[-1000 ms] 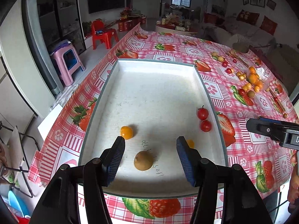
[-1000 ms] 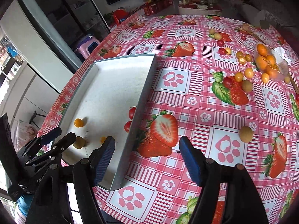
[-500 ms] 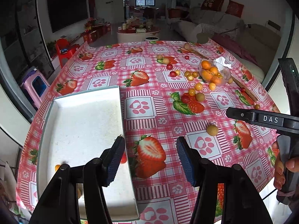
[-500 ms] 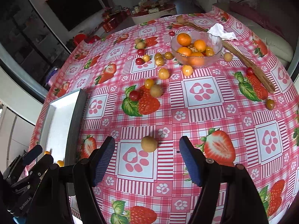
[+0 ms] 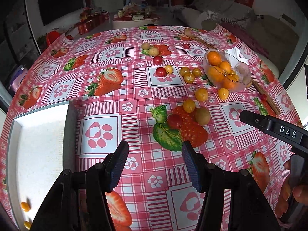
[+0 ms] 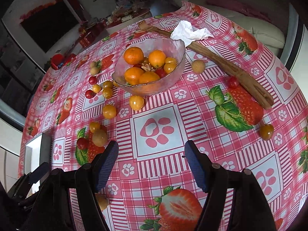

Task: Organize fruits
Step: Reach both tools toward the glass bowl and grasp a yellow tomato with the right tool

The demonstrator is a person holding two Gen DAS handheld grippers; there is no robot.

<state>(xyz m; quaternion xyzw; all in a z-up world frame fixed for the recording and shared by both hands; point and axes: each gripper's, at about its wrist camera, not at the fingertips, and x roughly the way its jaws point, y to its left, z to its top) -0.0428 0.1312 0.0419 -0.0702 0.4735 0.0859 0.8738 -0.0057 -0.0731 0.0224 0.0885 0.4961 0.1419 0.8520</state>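
Observation:
My left gripper [image 5: 155, 154] is open and empty above the tablecloth, right of the white tray [image 5: 66, 130]. Ahead of it lie a red cherry tomato [image 5: 174, 120], a brown kiwi-like fruit [image 5: 202, 116] and a yellow fruit [image 5: 189, 105]. A small orange fruit [image 5: 25, 206] lies in the tray. My right gripper [image 6: 151, 154] is open and empty over the cloth. A glass bowl [image 6: 173, 61] of oranges stands ahead of it. A brown fruit [image 6: 99, 137] and a red tomato [image 6: 82, 143] lie to its left. A tan fruit [image 6: 102, 201] shows behind its left finger.
Several more yellow and red fruits are scattered left of the bowl [image 5: 227, 73]. A long wooden utensil [image 6: 221, 63] and a crumpled tissue [image 6: 189, 31] lie right of the bowl. A yellow fruit [image 6: 266, 131] sits at far right. The right gripper's body [image 5: 269, 127] shows in the left wrist view.
Both grippers have swung right, away from the tray, toward the scattered fruit and the bowl. Both stay open and empty.

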